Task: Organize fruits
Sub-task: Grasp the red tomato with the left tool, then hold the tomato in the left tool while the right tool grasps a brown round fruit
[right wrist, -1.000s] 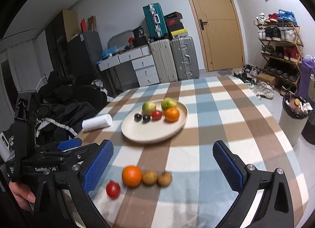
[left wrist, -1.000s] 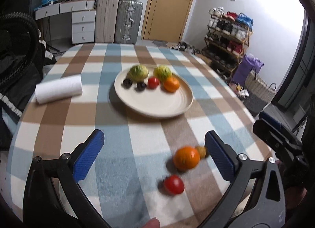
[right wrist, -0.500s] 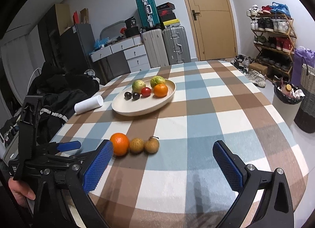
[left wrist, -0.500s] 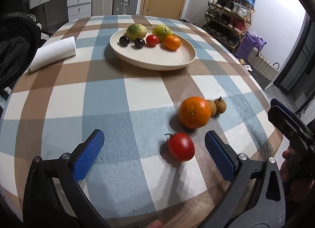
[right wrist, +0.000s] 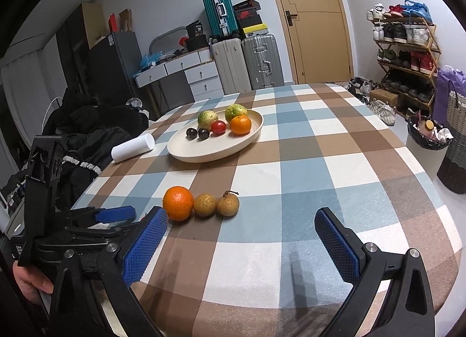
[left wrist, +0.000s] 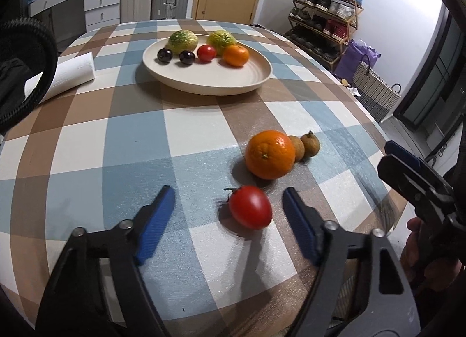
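orange (left wrist: 270, 154) beyond tomato (left wrist: 250, 211) (touching longans (left wrist: 310, 144))

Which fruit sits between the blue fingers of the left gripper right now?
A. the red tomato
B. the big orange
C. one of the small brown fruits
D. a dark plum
A: the red tomato lies on the cloth between the open fingers of the left gripper, nearer the right-hand finger; the big orange sits farther ahead.

Round table with blue, brown, white checked cloth (right wrist: 305, 145) at room centre. Behind table: pale wall, wooden door (right wrist: 316, 25), two upright grey suitcases (right wrist: 247, 65), teal suitcase (right wrist: 217, 12) on top. Left of suitcases: white drawer unit (right wrist: 189, 75). Right of table: shoe rack (right wrist: 404, 54), wicker basket (left wrist: 375, 94). Bright light at right.
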Motion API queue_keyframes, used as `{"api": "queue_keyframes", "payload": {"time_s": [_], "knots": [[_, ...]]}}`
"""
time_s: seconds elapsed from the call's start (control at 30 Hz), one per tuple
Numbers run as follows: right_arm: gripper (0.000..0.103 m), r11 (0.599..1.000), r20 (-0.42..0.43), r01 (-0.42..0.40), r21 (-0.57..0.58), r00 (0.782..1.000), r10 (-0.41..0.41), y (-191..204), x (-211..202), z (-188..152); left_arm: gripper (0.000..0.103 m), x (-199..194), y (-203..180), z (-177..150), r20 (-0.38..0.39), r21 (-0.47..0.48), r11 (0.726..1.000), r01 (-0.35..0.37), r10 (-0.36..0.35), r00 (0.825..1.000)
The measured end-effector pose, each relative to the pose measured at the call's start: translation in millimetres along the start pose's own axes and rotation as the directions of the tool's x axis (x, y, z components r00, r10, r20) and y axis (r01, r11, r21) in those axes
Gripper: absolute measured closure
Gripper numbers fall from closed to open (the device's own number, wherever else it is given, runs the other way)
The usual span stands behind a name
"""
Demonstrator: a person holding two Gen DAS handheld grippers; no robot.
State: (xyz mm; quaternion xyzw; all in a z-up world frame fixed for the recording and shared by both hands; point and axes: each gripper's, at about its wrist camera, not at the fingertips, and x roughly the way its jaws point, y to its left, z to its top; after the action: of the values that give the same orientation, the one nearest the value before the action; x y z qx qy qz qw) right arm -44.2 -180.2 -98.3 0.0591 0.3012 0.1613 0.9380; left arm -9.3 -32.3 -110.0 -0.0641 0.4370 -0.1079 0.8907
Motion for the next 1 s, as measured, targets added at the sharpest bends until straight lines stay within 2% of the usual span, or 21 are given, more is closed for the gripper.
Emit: {"api": "queue_keyframes", "payload": {"time_s": [0.17,0.23,0.73,1.0], "knots": [[0.000,1.000,-0.006,-0.001,0.004,1.000,0.001,-1.0,2.5,-0.1,0.059,2.5,-6.1,-2.7,-0.008,0.041,0.999,0.032,-0.032,0.999],[0.000,1.000,-0.009,-0.002,0.007,1.000,0.002,-1.3,3.3,-1.0,0.075,4.7,-6.7,-3.4,-0.018,0.045,0.998,0.054,-0.053,0.998],[0.000,0.999,-0.039,-0.044,0.010,0.998,0.044,-4.6,15.6,3.2,0.075,-13.5,5.0,3.8,0.051,0.030,0.996,0.080,-0.081,0.995],[0.000,0.987,-0.075,-0.142,0.074,0.986,0.147,-14.7,39.5,12.5,0.075,-29.7,22.0,15.2,0.088,-0.001,0.997,0.083,-0.082,0.993]]}}
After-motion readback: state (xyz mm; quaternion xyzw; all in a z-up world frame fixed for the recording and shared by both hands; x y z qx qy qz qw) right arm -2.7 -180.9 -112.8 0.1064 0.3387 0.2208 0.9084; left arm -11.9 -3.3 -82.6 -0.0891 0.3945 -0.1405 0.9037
